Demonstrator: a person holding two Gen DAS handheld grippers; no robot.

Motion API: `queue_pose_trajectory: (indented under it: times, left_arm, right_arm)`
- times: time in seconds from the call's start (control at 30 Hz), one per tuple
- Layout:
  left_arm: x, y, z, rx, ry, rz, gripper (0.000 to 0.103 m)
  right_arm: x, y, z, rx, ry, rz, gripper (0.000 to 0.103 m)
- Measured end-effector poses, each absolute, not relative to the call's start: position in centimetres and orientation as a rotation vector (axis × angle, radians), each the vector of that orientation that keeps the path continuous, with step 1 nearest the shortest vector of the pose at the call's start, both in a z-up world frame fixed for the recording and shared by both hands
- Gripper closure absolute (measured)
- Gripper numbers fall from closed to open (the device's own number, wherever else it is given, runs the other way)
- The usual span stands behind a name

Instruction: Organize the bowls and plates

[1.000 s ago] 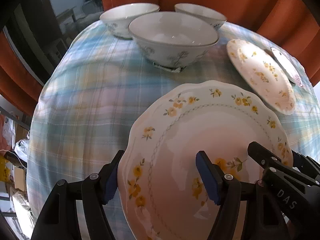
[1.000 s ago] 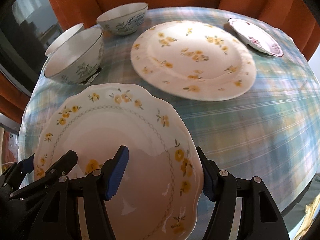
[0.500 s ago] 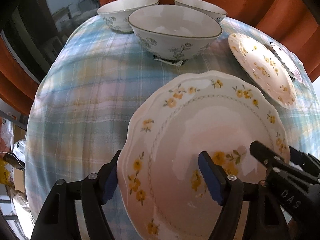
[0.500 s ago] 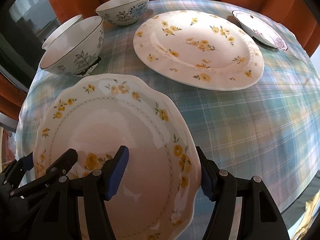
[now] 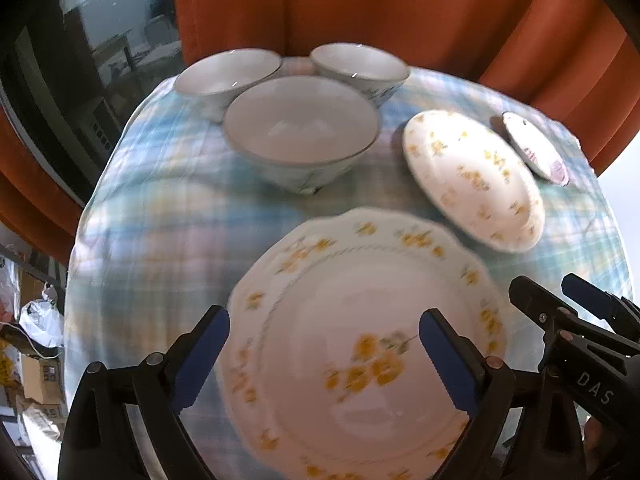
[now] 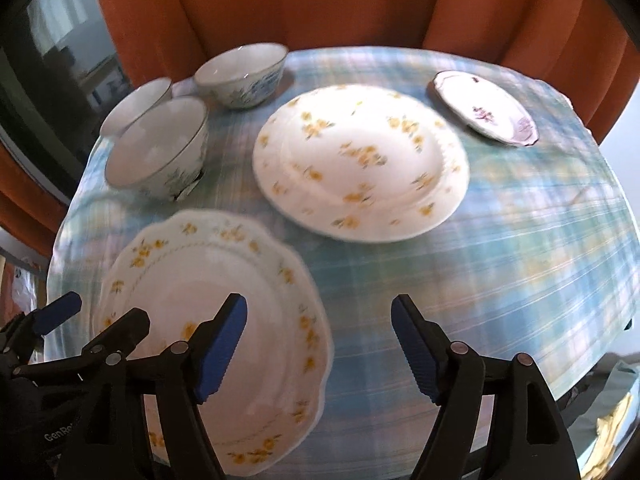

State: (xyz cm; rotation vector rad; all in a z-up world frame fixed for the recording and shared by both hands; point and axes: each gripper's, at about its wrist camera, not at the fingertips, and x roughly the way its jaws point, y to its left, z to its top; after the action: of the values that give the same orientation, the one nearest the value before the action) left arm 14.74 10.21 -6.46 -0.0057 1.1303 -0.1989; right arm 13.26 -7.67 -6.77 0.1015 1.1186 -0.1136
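Left gripper (image 5: pixel 322 346): jaws standing apart, straddling the scalloped yellow-flowered plate's (image 5: pixel 360 344) near left rim.
Right gripper (image 6: pixel 318 346): jaws apart, now shifting right, only one finger overlapping the plate.
Change: both cameras rising; plate apparently lying on the plaid-clothed table (image 6: pixel 520 248), unlifted.
Pose: both angled downward, side by side.

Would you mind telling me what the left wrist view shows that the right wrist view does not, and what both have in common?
Only the left wrist view shows the cardboard boxes on the floor at far left. Only the right wrist view shows the purple flower motif on the small plate clearly, plus yellow cloth at lower right. Both share the scalloped plate, the large floral plate, three bowls and the plaid tablecloth.
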Motion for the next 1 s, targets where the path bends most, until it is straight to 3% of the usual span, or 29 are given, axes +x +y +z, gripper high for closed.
queue_pose_trajectory:
  times: [0.3,0.7,1.0]
  left_arm:
    - [16.6,4.7,-5.3,-0.016,1.101,-0.151,0.004]
    - [20.9,-1.6,-5.9,-0.022,1.099,-0.071,0.004]
    - [24.9,-3.6,-8.8,-0.036,1.117,0.010,0.012]
  right_arm:
    - [15.3,-13.4,-5.4,0.120,1.077,-0.090,0.019]
    - [20.6,-20.7,-5.3,0.144,1.048,-0.047,0.018]
    - [25.7,-23.3,-7.6,0.154,1.069,-0.026,0.018]
